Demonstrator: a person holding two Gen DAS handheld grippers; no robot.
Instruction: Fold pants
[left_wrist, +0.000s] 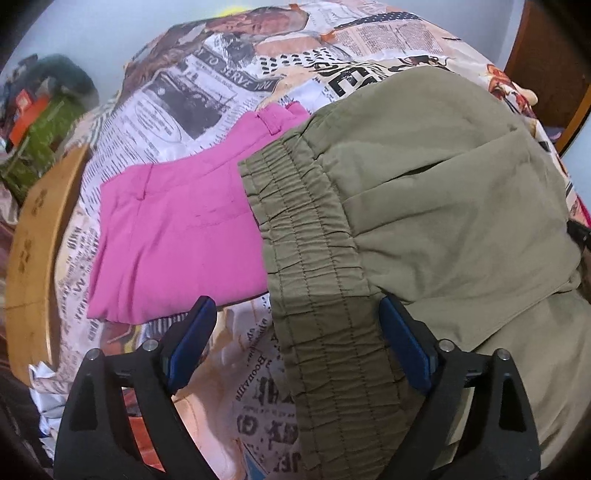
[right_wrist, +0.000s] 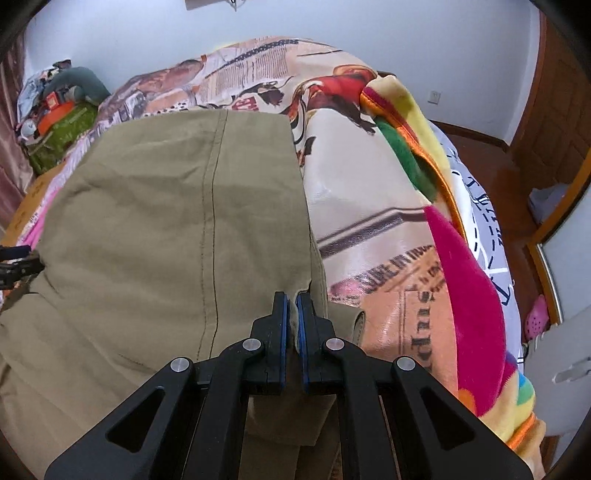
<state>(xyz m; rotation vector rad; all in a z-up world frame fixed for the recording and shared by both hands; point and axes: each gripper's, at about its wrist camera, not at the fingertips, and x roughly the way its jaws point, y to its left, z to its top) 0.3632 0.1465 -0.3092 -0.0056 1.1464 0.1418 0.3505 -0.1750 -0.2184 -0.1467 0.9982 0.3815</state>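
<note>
Olive-green pants (left_wrist: 424, 206) lie on the bed, their elastic waistband (left_wrist: 314, 280) running toward my left gripper (left_wrist: 295, 306). That gripper is open, its blue pads on either side of the waistband. In the right wrist view the pants (right_wrist: 166, 229) spread over the bed with a stitched seam down the middle. My right gripper (right_wrist: 291, 299) is shut on the right edge of the olive fabric. The left gripper (right_wrist: 14, 264) shows at the far left edge of that view.
Folded pink pants (left_wrist: 177, 236) lie left of the olive ones on the newspaper-print bedsheet (left_wrist: 207, 96). A wooden bed frame (left_wrist: 33, 258) curves at the left. A colourful fleece blanket (right_wrist: 469, 280) lies at the right. A green bag (right_wrist: 59, 129) sits by the wall.
</note>
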